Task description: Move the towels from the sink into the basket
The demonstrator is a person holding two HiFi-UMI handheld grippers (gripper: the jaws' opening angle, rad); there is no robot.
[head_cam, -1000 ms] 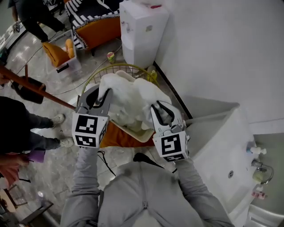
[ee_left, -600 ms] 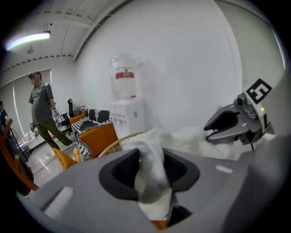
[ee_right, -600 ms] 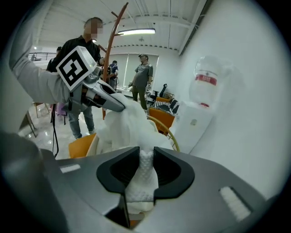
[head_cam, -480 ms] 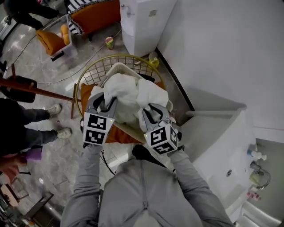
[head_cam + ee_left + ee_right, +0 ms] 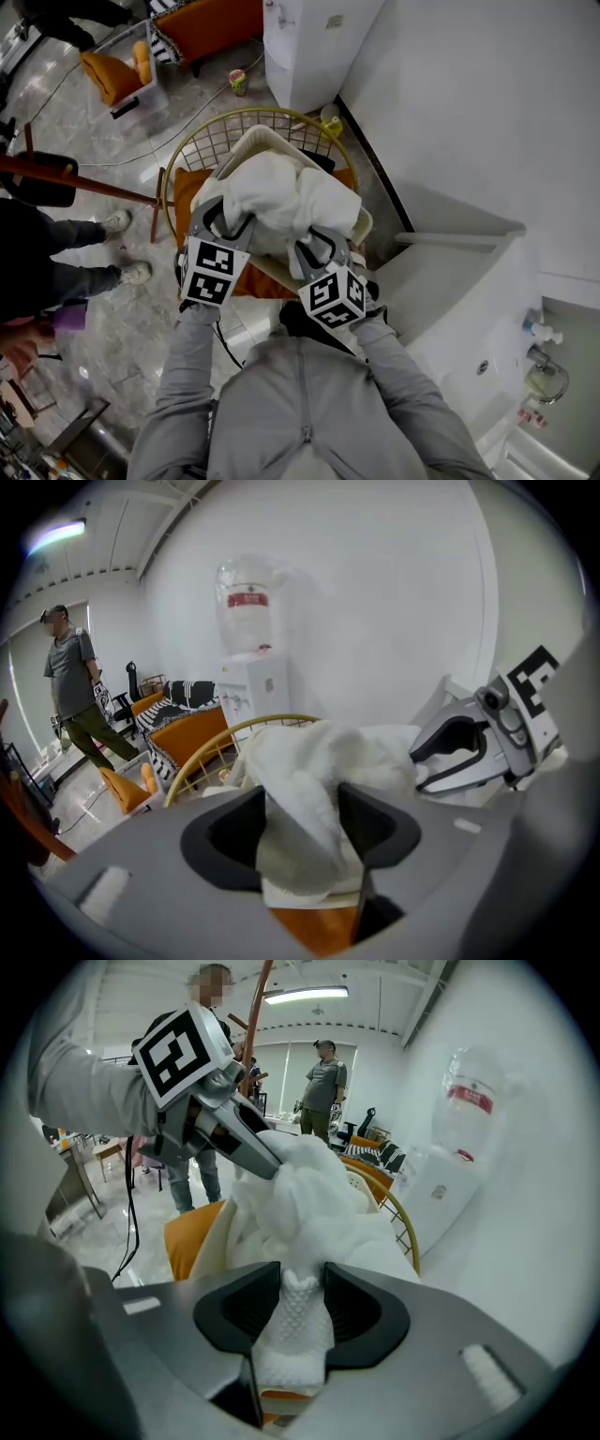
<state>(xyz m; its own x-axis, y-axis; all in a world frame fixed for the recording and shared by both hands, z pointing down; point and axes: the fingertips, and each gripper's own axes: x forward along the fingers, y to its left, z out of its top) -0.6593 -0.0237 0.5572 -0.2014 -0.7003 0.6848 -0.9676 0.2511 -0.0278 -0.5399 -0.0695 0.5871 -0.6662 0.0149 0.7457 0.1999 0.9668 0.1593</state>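
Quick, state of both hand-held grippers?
Left hand-held gripper: open, jaws just been opening, white towel loose between them.
Right hand-held gripper: closed on the white towel, though jaws just been opening.

Office-like hall, water dispenser (image 5: 314,47), washbasin (image 5: 469,319) (marble floor (image 5: 112,347))

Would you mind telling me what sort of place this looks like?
Likely an open office or lab with a washroom corner: a water dispenser, a sink, and a bystander.

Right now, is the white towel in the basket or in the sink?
In the basket: the towel lies bunched inside its gold wire rim, away from the sink.
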